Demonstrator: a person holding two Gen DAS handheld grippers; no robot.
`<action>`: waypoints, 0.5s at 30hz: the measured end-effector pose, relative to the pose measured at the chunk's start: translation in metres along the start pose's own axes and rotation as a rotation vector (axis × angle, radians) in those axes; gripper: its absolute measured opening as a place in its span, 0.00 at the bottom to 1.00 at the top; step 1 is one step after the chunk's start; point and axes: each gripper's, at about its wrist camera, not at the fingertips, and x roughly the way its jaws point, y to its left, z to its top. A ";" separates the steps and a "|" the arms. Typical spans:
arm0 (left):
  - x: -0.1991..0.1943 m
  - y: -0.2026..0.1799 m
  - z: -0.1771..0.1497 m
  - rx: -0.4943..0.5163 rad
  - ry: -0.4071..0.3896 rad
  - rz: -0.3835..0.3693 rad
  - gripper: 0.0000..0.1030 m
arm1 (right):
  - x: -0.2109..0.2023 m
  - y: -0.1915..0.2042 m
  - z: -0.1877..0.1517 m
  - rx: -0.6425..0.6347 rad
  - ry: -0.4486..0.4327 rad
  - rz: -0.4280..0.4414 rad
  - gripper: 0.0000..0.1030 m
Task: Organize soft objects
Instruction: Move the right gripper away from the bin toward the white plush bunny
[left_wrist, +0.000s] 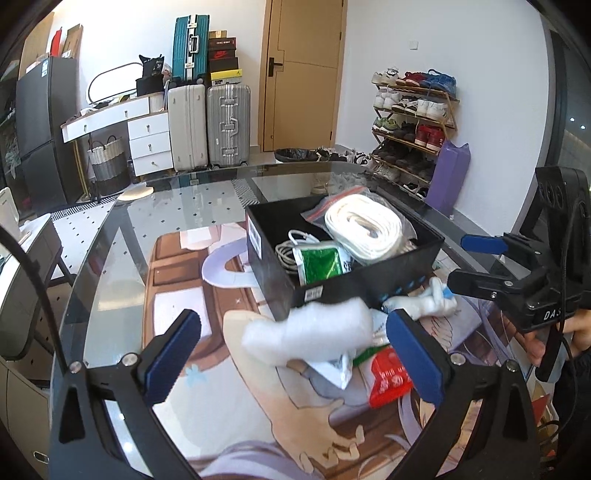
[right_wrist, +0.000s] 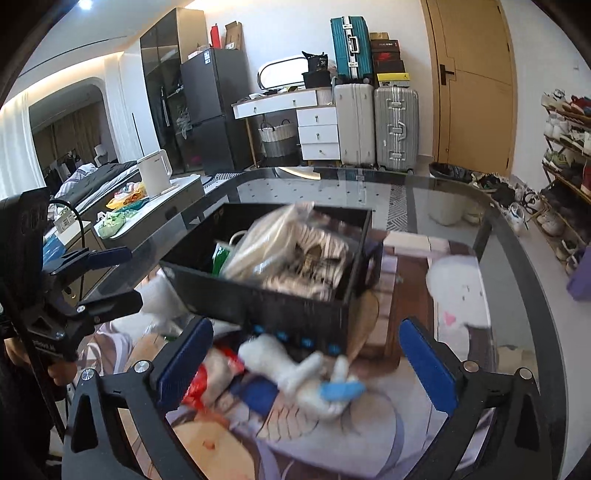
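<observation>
Both claws are spread wide with nothing in them: the left claw (left_wrist: 293, 354) hangs over a white soft bundle (left_wrist: 308, 334) at the frame's centre, the right claw (right_wrist: 306, 363) over a white plush toy (right_wrist: 295, 363) low in its view. The black box (left_wrist: 369, 284) just behind already holds a rolled white strap (left_wrist: 364, 229). My worry is that the red packet (left_wrist: 388, 376) is tucked against the bundle, so a sloppy pinch probably grabs both or shoves the box along the surface (left_wrist: 177, 221).

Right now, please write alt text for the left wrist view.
An open left claw hovers over a white soft bundle and red packet before a black box holding a white strap roll, on a glass table.
</observation>
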 end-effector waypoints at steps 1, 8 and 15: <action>-0.001 0.000 -0.001 -0.004 0.001 0.000 0.99 | -0.001 0.000 -0.003 0.006 0.004 -0.002 0.99; -0.006 0.005 -0.011 -0.055 0.010 -0.001 0.99 | -0.007 -0.004 -0.016 0.049 0.035 -0.035 0.99; -0.004 0.009 -0.013 -0.101 0.024 -0.030 0.99 | -0.010 -0.009 -0.018 0.076 0.038 -0.037 0.99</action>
